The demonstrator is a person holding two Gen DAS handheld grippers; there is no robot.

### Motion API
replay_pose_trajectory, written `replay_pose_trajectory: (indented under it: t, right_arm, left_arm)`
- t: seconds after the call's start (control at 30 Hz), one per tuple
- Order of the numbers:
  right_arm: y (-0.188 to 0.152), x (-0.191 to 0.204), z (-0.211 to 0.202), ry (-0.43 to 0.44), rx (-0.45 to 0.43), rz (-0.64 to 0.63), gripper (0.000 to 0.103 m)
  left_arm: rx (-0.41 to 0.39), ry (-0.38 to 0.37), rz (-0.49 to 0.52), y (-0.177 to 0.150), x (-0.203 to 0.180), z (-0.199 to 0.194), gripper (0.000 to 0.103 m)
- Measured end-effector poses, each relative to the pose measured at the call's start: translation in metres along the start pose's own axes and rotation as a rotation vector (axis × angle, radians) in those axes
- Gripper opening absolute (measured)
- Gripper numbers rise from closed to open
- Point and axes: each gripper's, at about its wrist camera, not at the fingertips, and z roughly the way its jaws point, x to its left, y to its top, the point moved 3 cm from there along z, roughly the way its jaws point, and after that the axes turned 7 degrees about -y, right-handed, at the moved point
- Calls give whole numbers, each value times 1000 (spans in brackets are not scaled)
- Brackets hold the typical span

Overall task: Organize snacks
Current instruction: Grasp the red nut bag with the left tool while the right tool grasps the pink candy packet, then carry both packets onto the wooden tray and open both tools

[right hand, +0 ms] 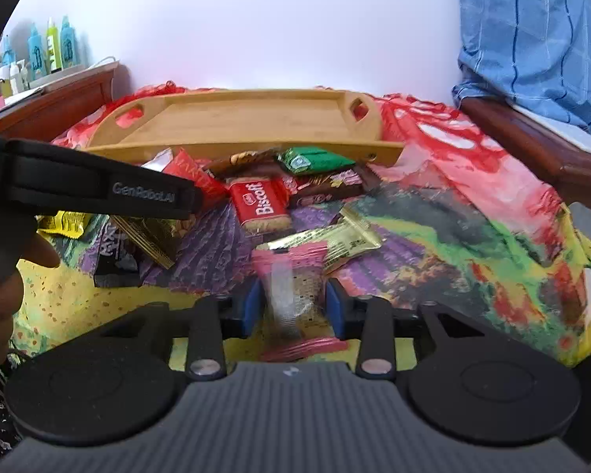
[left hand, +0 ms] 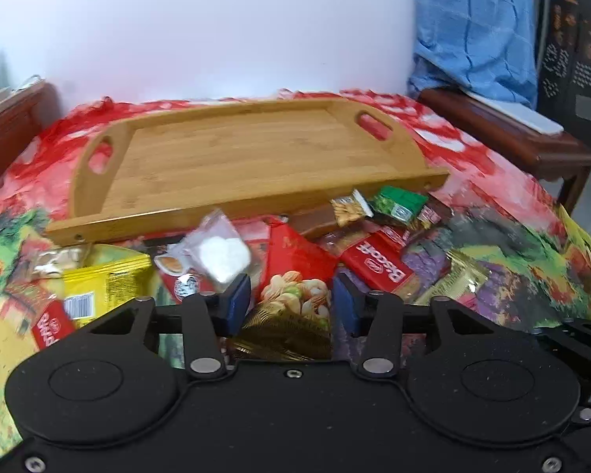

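Between the left gripper's [left hand: 291, 303] parted jaws lies a gold nut packet [left hand: 291, 315]; the blue pads stand just off its sides, gripping nothing. Just past the left jaw sits a clear bag [left hand: 220, 252] of white pieces, and left of it a yellow packet [left hand: 106, 280]. Beyond the right jaw lies a red Biscoff pack [left hand: 378, 264]. Farther on, a green packet [left hand: 400, 199] rests against the near rim of the wooden tray [left hand: 256, 149].

The right gripper's [right hand: 293, 307] jaws are also released, with a pink-edged packet [right hand: 291, 287] blurred between them; contact cannot be told. Just beyond lies a gold packet [right hand: 335, 244], then a second Biscoff pack [right hand: 262, 205], a green packet [right hand: 315, 159] and the tray [right hand: 236, 118] on the patterned counter [right hand: 453, 236].
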Motion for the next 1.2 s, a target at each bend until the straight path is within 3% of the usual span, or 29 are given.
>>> replay_pose_trajectory:
  t: [0.07,0.27,0.53,0.83,1.2]
  right_arm:
    - [1,1,0,13,-2,-5,34]
    - [6,1,-9,40,-15,0,33]
    - [30,-17,-20,43,-45,90,33]
    - [90,-44,-24,55,-93,201,33]
    - [172,-54,-5,113,-187,219,33]
  left_arm:
    - [-1,-9,-5,1,-1,-1,35]
    - [-36,-20,0,6,-2,-18,34]
    - [-90,-48,-57,35,6,-40,34]
    - [-111,-32,-132,81,41,-54,34]
    - [-163,3,-199,121,80,-64,34]
